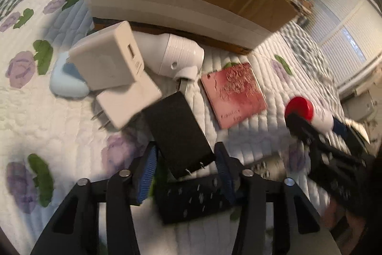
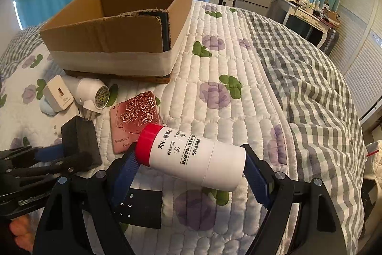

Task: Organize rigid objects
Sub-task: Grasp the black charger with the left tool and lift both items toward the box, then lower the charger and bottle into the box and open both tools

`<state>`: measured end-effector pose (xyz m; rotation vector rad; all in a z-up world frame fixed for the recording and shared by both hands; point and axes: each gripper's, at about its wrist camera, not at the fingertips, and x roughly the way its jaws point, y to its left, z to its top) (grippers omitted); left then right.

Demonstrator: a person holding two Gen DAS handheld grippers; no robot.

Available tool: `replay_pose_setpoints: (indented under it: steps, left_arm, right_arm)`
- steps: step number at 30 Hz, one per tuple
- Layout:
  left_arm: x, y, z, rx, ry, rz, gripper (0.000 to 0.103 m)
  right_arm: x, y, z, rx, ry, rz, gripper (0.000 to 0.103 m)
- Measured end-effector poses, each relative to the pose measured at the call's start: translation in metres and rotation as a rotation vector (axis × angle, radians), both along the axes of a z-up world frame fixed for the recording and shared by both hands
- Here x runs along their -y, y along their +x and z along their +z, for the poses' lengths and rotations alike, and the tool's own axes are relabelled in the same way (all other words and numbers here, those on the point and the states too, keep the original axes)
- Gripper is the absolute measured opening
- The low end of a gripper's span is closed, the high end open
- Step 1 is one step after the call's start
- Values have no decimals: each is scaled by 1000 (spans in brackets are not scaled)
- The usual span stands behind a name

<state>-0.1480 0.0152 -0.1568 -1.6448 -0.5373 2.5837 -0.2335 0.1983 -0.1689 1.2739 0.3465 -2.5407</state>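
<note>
My right gripper (image 2: pixel 191 164) is shut on a white bottle with a red cap (image 2: pixel 191 155), held sideways above the quilt; it also shows in the left wrist view (image 1: pixel 310 112). My left gripper (image 1: pixel 186 166) is open, its blue pads on either side of a black power adapter (image 1: pixel 177 133), not clearly touching it; the adapter also shows in the right wrist view (image 2: pixel 82 139). A cardboard box (image 2: pixel 114 30) stands open behind the pile. White chargers (image 1: pixel 107 66), a white plug (image 1: pixel 174 56), a pale blue object (image 1: pixel 64 85) and a pink rose tin (image 1: pixel 235 94) lie in front of it.
A black remote with number keys (image 2: pixel 139 209) lies under the grippers on the flowered quilt (image 2: pixel 214 63). A grey checked blanket (image 2: pixel 310 87) covers the bed's right side. A fridge, dressing table and TV stand at the far wall.
</note>
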Motion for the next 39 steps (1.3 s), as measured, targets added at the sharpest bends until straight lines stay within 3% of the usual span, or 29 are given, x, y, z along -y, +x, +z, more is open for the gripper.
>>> replay_pose_setpoints:
  steps: [8,12,17,23,29,35,39]
  left_arm:
    - [-7,-3,6,50,-74,-55,43]
    - [-22,-20,-6,53,-149,-9,46]
    - [-13,-13,-5,26,-112,17,42]
    - [-10,13,35,-83,-151,12,38]
    - [0,23,112,-245,-178,-5,38]
    - [11,-17,169,-355,-197,-22,38]
    - [30,-48,185,-389,-242,-39,38]
  right_arm:
    - [10,8,3,-33,39,33,82]
    - [11,8,1,-34,50,36,82]
    - [8,8,0,-28,43,34,82]
    - [12,17,22,-71,13,62,82]
    - [18,22,69,-132,-33,93,82]
    - [40,7,135,-261,-51,124,82]
    - [58,-19,162,-308,-60,147,82]
